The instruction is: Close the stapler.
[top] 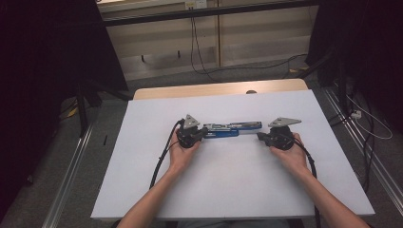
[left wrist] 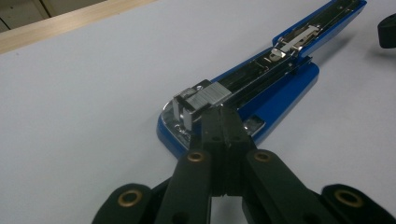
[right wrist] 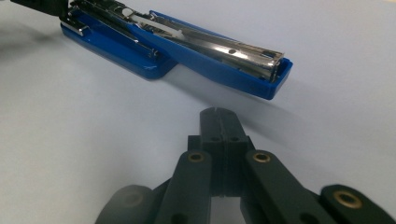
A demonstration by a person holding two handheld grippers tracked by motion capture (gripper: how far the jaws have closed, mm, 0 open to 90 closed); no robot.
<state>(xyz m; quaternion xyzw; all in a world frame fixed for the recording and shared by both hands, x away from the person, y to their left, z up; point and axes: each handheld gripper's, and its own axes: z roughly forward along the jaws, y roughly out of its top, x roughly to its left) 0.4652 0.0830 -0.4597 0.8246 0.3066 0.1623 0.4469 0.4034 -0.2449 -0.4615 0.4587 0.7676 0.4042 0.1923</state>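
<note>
Left gripper (top: pixel 205 133) is held in the person's left hand (top: pixel 180 154) on the left half of the table (top: pixel 142 180); its jaws are seen pressed flat together in the left gripper view (left wrist: pixel 224 122), with nothing clamped between them; whether anything is touched by their tips cannot be told, but they are set right at the near end of a blue stapler (left wrist: pixel 280 86), where a block of silver staples (left wrist: pixel 198 100) is exposed beside them. The stapler (top: pixel 233 128) is laid opened out flat on the white table top, about midway between the two grippers; in the high view it is stretched from left to right, with its base to the left and its hinged arm further right; in the right gripper view the blue base (right wrist: pixel 116 44) is seen at upper left and the arm, with its shiny metal channel (right wrist: pixel 233 53) turned upward, is seen running toward the right. Right gripper (top: pixel 260 137) is held in the person's right hand (top: pixel 294 156) on the right half of the table; its jaws are likewise closed on each other with nothing between them (right wrist: pixel 218 119); they are pointed at the free end of the stapler's arm and are kept just short of it, apart from it; a black cable is trailed from each gripper toward the person.
</note>
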